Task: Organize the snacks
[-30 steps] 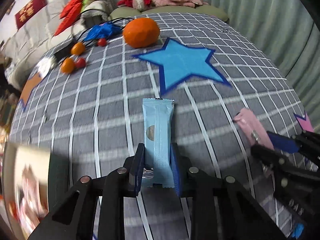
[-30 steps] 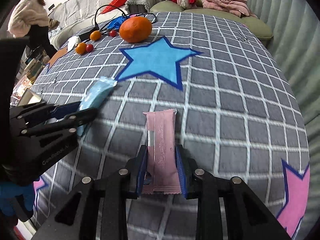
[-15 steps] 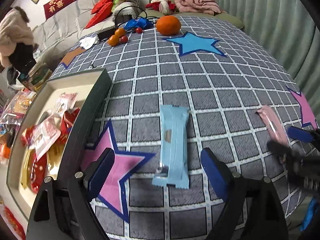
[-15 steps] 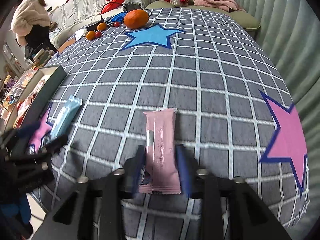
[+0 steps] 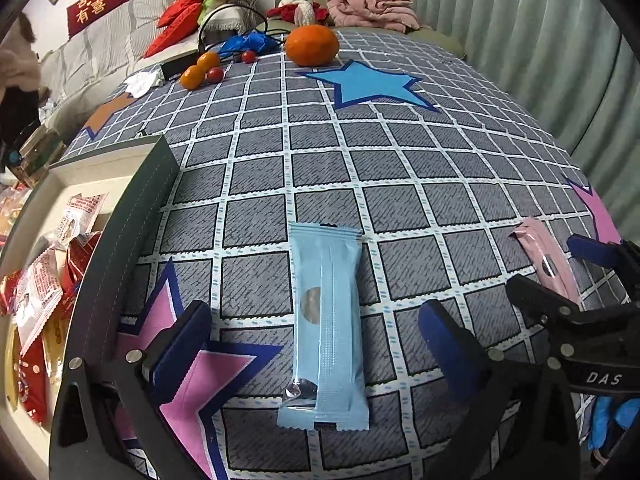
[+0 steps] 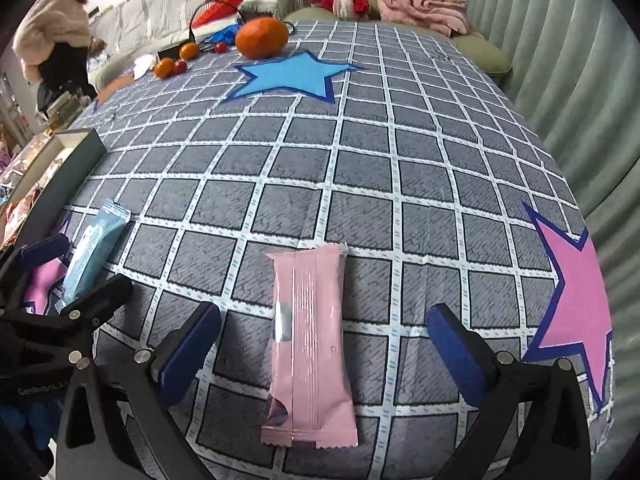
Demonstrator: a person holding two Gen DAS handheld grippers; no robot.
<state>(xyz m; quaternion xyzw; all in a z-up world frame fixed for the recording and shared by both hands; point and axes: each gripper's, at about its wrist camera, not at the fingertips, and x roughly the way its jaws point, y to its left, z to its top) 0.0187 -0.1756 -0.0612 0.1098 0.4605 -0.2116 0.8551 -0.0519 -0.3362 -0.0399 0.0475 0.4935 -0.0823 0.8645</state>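
A light blue snack packet [image 5: 326, 328] lies flat on the checked tablecloth between the wide-open fingers of my left gripper [image 5: 316, 344]. A pink snack packet [image 6: 308, 344] lies flat between the wide-open fingers of my right gripper [image 6: 324, 348]. Neither packet is held. The pink packet also shows at the right of the left wrist view [image 5: 546, 262], and the blue packet at the left of the right wrist view [image 6: 94, 254]. An open box [image 5: 120, 216] with several snack packets inside stands at the left.
A large orange [image 5: 312, 45], small oranges and red fruits [image 5: 200, 72], cables and a blue bag sit at the table's far end. A sofa with cushions and a pink blanket lies beyond. A person [image 6: 52, 36] stands at far left. A curtain hangs on the right.
Both grippers opened and let go of their packets, which now lie on the cloth. Both grippers pulled back toward the near edge, and the box came into view.
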